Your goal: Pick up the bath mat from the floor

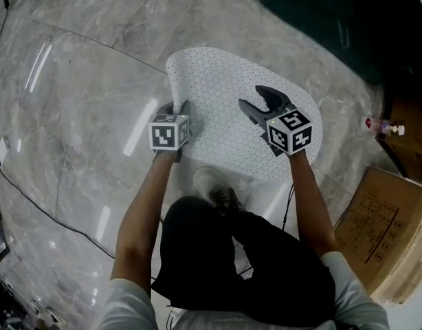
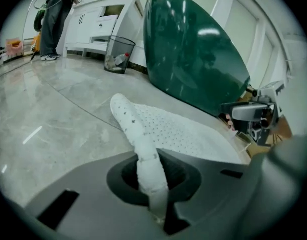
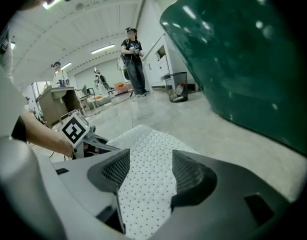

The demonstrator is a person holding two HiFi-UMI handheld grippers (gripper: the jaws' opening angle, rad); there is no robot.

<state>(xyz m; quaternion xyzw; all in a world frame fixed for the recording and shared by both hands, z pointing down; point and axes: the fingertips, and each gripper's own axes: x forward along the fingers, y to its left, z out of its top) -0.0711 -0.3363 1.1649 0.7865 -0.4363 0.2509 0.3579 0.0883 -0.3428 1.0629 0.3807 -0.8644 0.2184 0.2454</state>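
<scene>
The bath mat (image 1: pixel 225 91) is white with small dark dots and lies on the grey marble floor. My left gripper (image 1: pixel 175 108) is at the mat's left edge, shut on it. In the left gripper view the mat (image 2: pixel 178 131) rises as a pinched ridge between the closed jaws of the left gripper (image 2: pixel 151 176). My right gripper (image 1: pixel 260 99) hangs open over the mat's right half. In the right gripper view the mat (image 3: pixel 143 194) shows in the gap of the right gripper (image 3: pixel 149 171), and the pads do not touch it.
A big dark green object (image 1: pixel 321 12) stands just beyond the mat. Cardboard boxes (image 1: pixel 376 225) and a bottle (image 1: pixel 381 124) are at the right. A black cable (image 1: pixel 32 198) crosses the floor at left. The person's shoe (image 1: pixel 212 184) is at the mat's near edge. A wire bin (image 2: pixel 118 54) stands by white cabinets.
</scene>
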